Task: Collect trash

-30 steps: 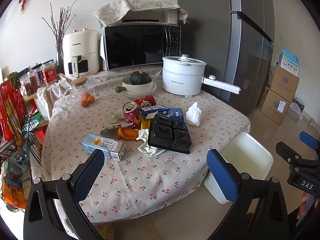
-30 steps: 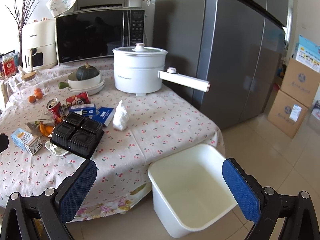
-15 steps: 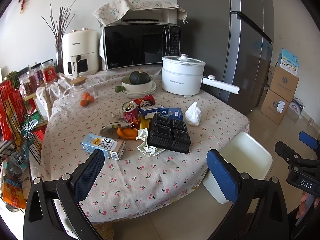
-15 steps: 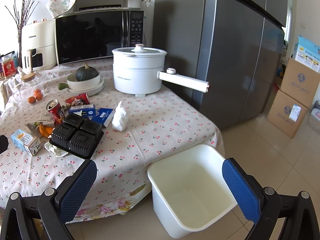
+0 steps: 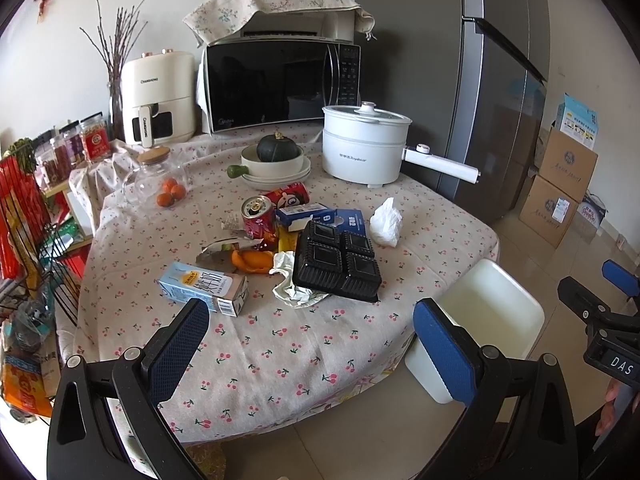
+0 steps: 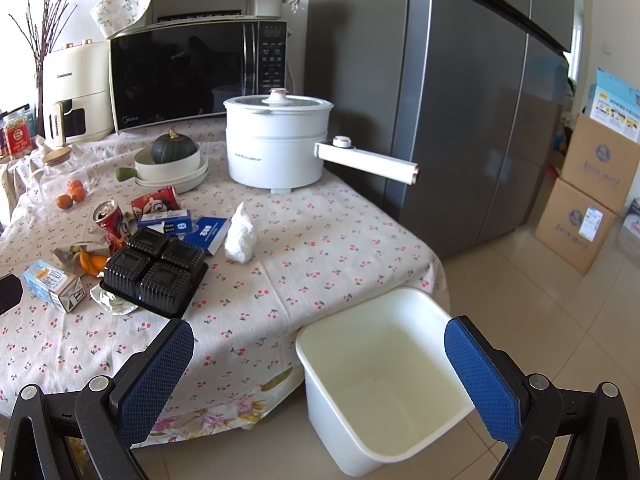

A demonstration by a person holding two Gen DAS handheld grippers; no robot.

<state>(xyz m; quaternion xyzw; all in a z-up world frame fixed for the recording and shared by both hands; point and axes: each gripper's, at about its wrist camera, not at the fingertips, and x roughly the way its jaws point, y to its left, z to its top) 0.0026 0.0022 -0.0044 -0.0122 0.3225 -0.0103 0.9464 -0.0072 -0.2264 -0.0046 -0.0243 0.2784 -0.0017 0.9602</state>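
Trash lies mid-table on a cherry-print cloth: a black plastic tray (image 5: pixel 338 266) (image 6: pixel 154 270), a milk carton (image 5: pixel 204 288) (image 6: pixel 52 286), a red can (image 5: pixel 259 222) (image 6: pixel 110 218), orange peel (image 5: pixel 252 261), a crumpled white tissue (image 5: pixel 386 222) (image 6: pixel 240 234), blue boxes (image 5: pixel 320 216) and wrappers. An empty white bin (image 6: pixel 384 392) (image 5: pixel 486 320) stands on the floor at the table's near right corner. My left gripper (image 5: pixel 310 344) is open and empty before the table's front edge. My right gripper (image 6: pixel 320 376) is open and empty above the bin.
At the table's back stand a microwave (image 5: pixel 280 80), an air fryer (image 5: pixel 158 96), a white electric pot (image 5: pixel 366 142) with a long handle, a bowl with a squash (image 5: pixel 278 156) and a glass jar. A grey fridge (image 6: pixel 460 100) and cardboard boxes (image 6: pixel 588 208) are right; racks left.
Both grippers have drifted back slightly from the table; the scene looks a touch smaller. Nothing was taken hold of or moved.
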